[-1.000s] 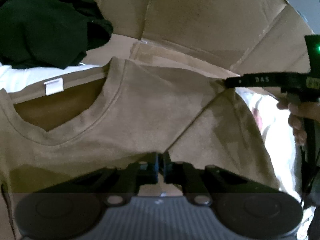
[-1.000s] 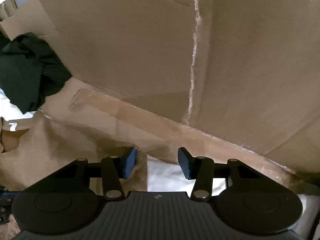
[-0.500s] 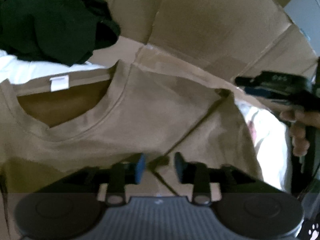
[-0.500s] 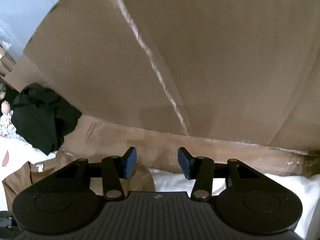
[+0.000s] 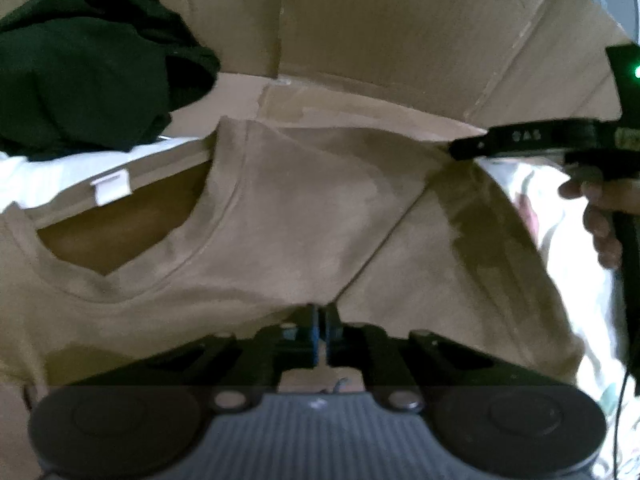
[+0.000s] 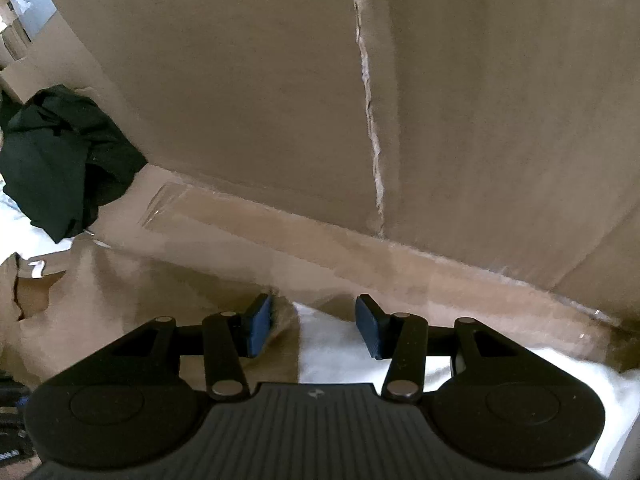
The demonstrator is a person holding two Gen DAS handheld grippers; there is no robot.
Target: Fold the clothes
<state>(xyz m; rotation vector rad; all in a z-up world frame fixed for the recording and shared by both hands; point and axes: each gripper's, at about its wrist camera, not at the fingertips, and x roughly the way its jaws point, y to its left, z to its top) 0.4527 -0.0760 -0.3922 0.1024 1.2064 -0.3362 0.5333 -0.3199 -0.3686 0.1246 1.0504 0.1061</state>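
Note:
A tan T-shirt (image 5: 304, 208) lies flat with its neckline and white label (image 5: 112, 188) toward the left. My left gripper (image 5: 320, 332) points down at the fabric just below the right sleeve seam. Its pads are pressed together on a pinch of the cloth. In the left wrist view my right gripper (image 5: 460, 151) shows side-on at the shirt's right shoulder tip, held by a person's hand (image 5: 600, 216). In its own view the right gripper (image 6: 314, 322) stands open over the T-shirt's edge (image 6: 120, 300), which reaches in by the left pad (image 6: 258, 326) without being pinched.
A dark crumpled garment (image 5: 92, 72) (image 6: 68, 168) sits at the far left. A cardboard wall (image 5: 400, 40) (image 6: 280, 100) rises close behind the shirt. White bedding (image 5: 568, 264) (image 6: 340, 352) shows under and to the right of the shirt.
The left jaws opened half a second ago and have shut again on the shirt. The right gripper tilted up toward the cardboard, then came back down to the shoulder edge, still open.

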